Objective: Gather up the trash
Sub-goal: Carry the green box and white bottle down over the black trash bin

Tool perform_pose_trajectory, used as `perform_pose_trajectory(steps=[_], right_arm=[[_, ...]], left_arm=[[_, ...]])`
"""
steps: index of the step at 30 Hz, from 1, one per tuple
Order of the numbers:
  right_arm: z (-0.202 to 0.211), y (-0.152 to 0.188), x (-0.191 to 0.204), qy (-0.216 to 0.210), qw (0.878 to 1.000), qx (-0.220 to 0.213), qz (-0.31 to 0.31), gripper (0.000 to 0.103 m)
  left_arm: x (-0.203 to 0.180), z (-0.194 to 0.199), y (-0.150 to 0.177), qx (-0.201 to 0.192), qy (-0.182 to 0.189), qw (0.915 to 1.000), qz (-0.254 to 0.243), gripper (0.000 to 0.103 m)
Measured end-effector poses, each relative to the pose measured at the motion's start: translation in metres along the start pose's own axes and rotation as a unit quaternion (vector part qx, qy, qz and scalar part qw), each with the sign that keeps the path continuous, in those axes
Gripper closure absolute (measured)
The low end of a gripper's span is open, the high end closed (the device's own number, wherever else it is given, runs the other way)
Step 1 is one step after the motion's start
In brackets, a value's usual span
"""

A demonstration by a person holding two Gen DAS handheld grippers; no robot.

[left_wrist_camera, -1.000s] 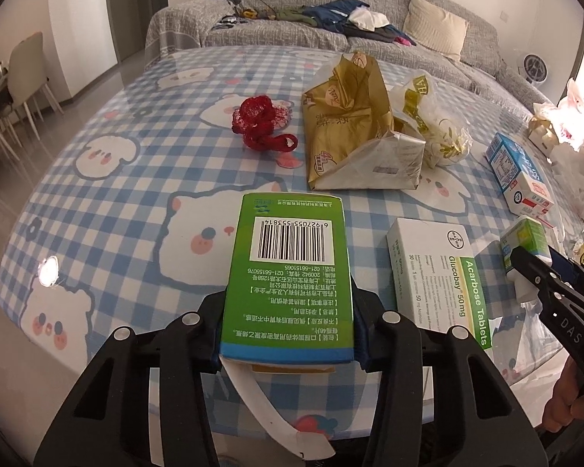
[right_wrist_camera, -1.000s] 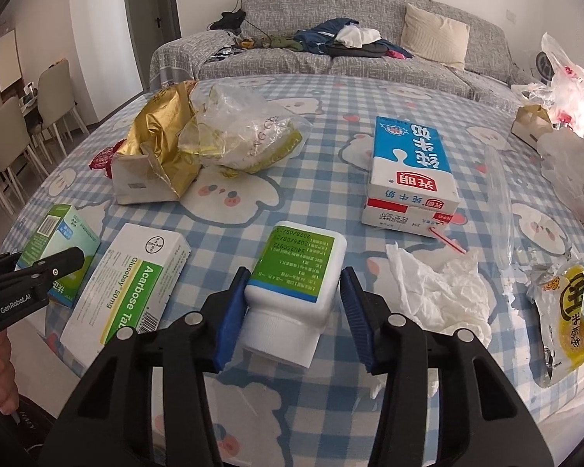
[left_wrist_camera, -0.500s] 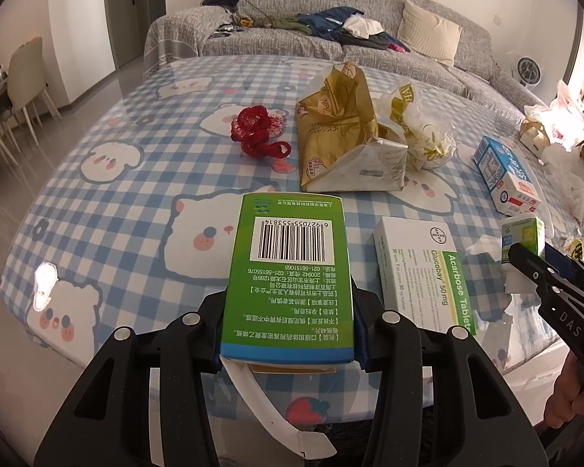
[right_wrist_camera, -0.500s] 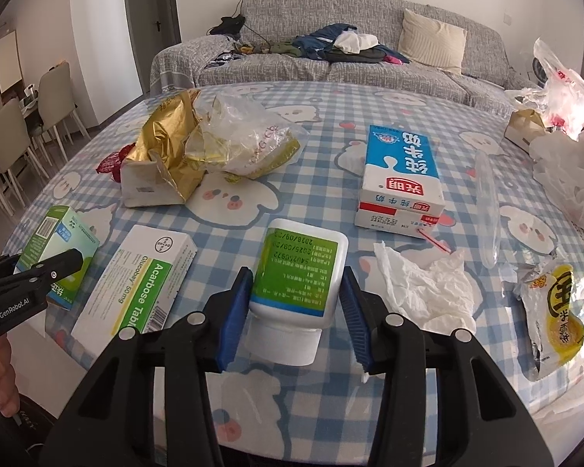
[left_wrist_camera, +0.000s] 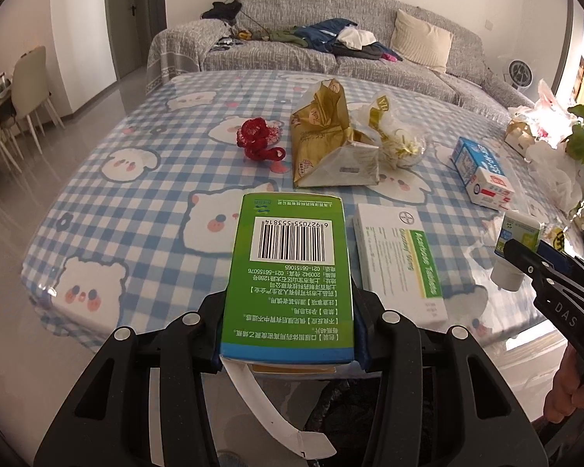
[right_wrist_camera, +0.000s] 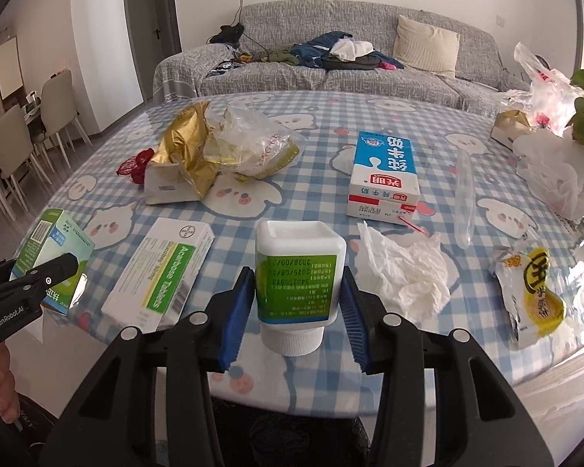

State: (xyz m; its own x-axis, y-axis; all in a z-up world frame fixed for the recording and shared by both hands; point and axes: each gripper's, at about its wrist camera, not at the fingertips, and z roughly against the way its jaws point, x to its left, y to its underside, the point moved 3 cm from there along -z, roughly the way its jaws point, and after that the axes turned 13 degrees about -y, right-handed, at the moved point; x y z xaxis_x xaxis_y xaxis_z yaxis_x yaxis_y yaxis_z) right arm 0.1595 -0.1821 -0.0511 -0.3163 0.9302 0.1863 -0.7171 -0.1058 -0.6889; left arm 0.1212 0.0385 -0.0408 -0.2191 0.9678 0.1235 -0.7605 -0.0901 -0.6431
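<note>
from the left wrist, the left gripper (left_wrist_camera: 288,334) has its jaws partway closed, clamped on a green medicine box (left_wrist_camera: 288,276) held over the near edge of the checked table (left_wrist_camera: 144,210), its end flap hanging open; from the right wrist, the right gripper (right_wrist_camera: 298,303) pinches an upturned white pill bottle (right_wrist_camera: 298,272), jaws just closing in, beside a crumpled tissue (right_wrist_camera: 405,268)

Green box (left_wrist_camera: 288,272); white, green-labelled bottle (right_wrist_camera: 298,272); blue-white checked bench (right_wrist_camera: 311,124) with bears; gold bag (left_wrist_camera: 319,132); red wrapper (left_wrist_camera: 259,142).
</note>
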Motion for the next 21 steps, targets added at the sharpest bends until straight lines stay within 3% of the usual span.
perform_pose_trajectory(steps=[21], right_arm=[[0.055, 0.045, 0.005, 0.005, 1.0, -0.013, -0.014, 0.061]], left_arm=[[0.003, 0.045, 0.044, -0.005, 0.019, 0.9998, 0.004, 0.057]])
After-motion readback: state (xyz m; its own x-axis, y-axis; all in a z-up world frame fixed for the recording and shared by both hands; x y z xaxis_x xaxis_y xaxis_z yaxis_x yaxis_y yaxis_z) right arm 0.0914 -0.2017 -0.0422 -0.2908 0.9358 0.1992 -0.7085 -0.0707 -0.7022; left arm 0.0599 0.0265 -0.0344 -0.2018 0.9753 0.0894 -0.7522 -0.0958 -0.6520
